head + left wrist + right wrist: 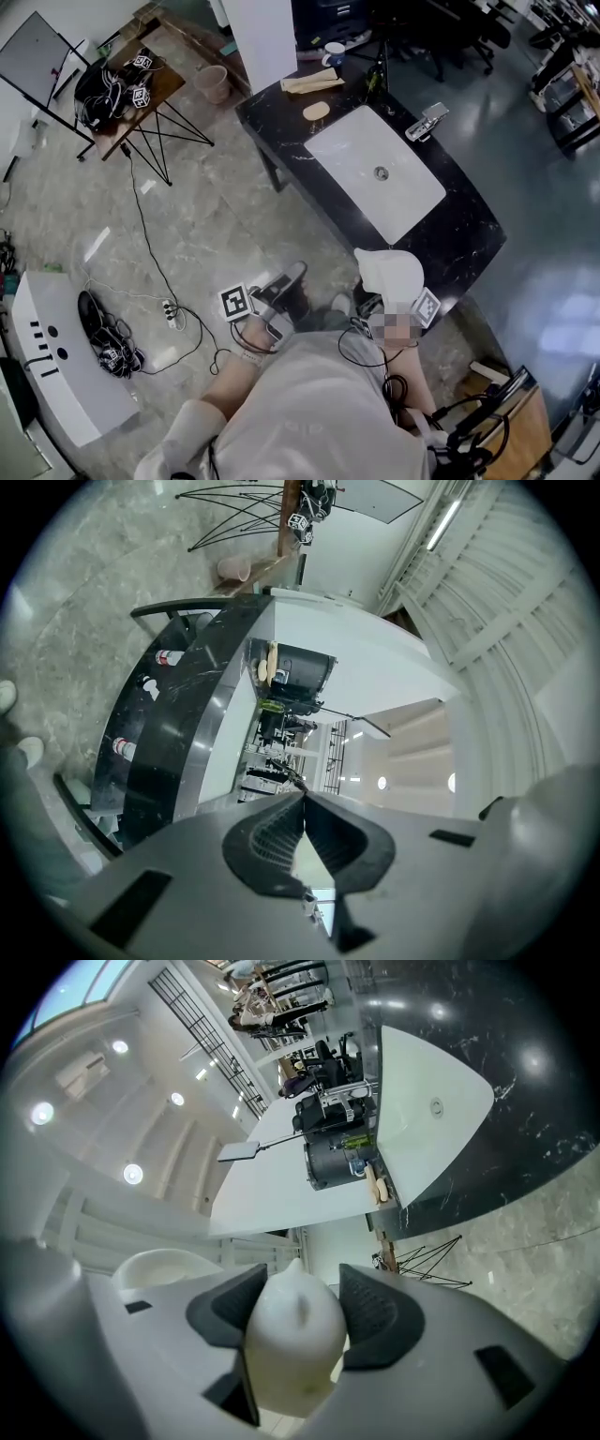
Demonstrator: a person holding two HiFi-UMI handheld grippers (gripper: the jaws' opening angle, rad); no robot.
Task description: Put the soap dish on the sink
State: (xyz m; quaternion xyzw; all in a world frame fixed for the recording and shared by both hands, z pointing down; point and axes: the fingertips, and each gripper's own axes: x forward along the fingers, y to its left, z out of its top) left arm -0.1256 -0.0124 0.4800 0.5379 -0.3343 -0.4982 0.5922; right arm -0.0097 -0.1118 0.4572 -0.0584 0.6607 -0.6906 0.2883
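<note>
The white basin of the sink (380, 173) is set in a black marble counter (469, 234) ahead of me. My right gripper (382, 302) is shut on a white, rounded soap dish (389, 272), held just short of the counter's near edge. In the right gripper view the soap dish (291, 1335) fills the gap between the jaws of that gripper (295, 1302), with the sink (427, 1119) far beyond. My left gripper (292, 278) hangs over the floor to the left, shut on nothing. In its own view the left gripper (305, 797) has its pads together, and the counter (178, 733) lies ahead.
On the counter's far side sit a silver faucet (427, 120), a tan oval soap (316, 111), a tan cloth (312, 82) and a cup (335, 54). A wooden table (141, 84), a pink bucket (213, 82), a white machine (56, 366) and floor cables (173, 314) lie to the left.
</note>
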